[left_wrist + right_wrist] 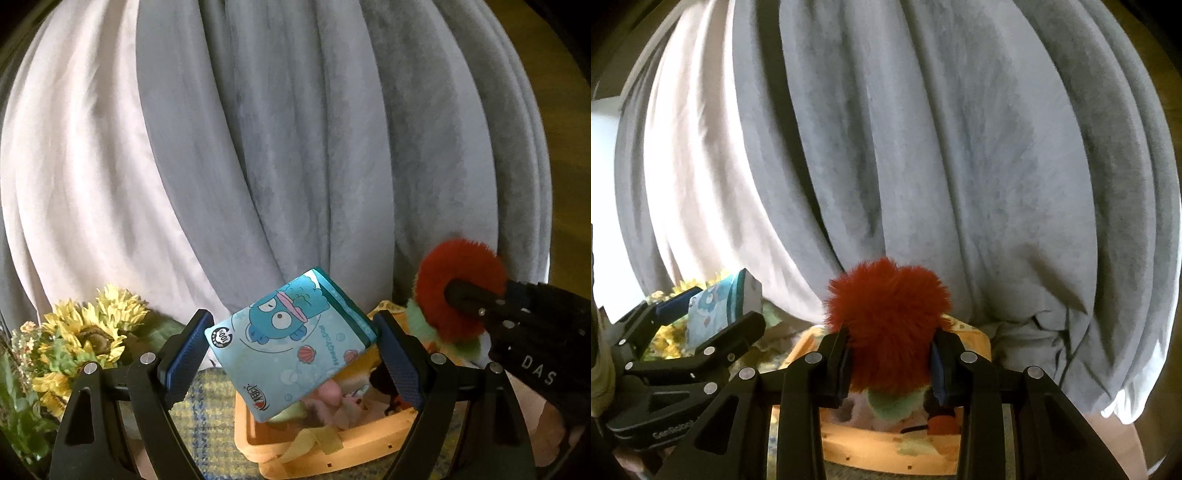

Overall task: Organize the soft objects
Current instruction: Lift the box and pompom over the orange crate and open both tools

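Left wrist view: left gripper (291, 350) grasps the blue cushion (291, 341) above the wooden basket (332, 452); right gripper (892, 363) clenches the red plush (890, 325) above it.

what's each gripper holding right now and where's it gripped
Left gripper: blue cartoon pouch, clamped across its side edges. Right gripper: red furry plush, pinched at its sides.

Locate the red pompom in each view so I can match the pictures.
Left wrist view: red pompom at right of centre, held by the right gripper coming in from the right edge.
Right wrist view: pompom at bottom centre, squeezed between the fingers.
Shared landmark: the wooden box below it in both views.
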